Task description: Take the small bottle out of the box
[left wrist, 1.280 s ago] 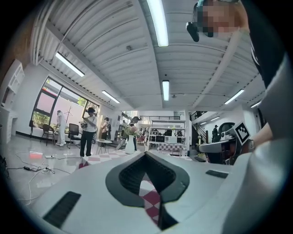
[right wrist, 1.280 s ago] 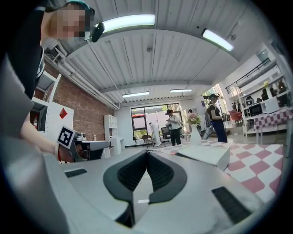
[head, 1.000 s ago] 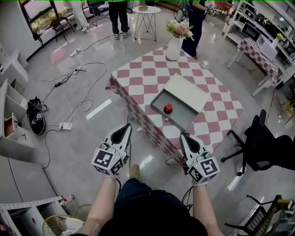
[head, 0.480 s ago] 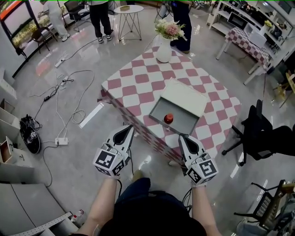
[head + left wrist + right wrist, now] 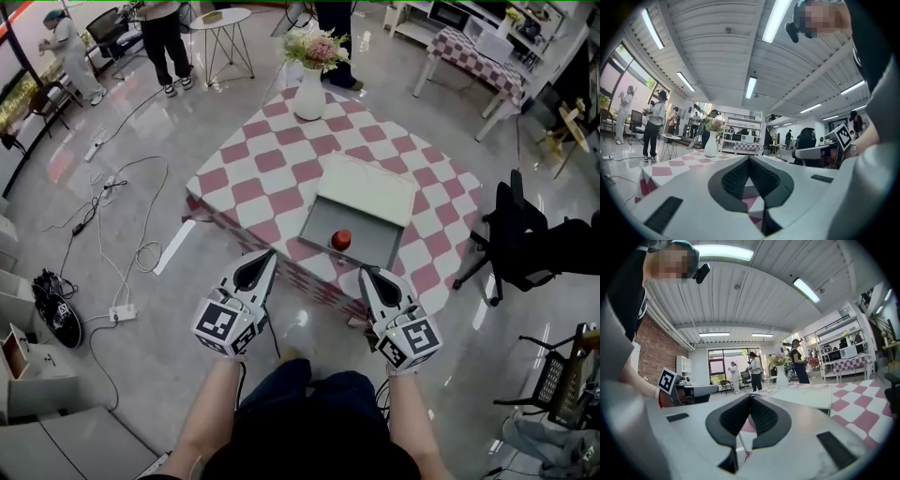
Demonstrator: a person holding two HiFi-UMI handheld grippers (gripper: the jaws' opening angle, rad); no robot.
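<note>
While both my hand-held grippers, left (image 5: 269, 254) & right (image 5: 365, 273), hang clenched w/ nothing in them, short of the bench (image 5: 246, 178), I'd open the right one, then drop straight onto the small bottle (image 5: 341, 239) sitting inside the open box (image 5: 317, 217). No readable labels.

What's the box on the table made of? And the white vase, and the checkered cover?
The box looks like cardboard: flat, matte grey panels and a pale lid opened back. The vase seems glazed ceramic, smooth and white, though plastic is possible. The checkered cover is likely cloth: it drapes over the table's edge.
</note>
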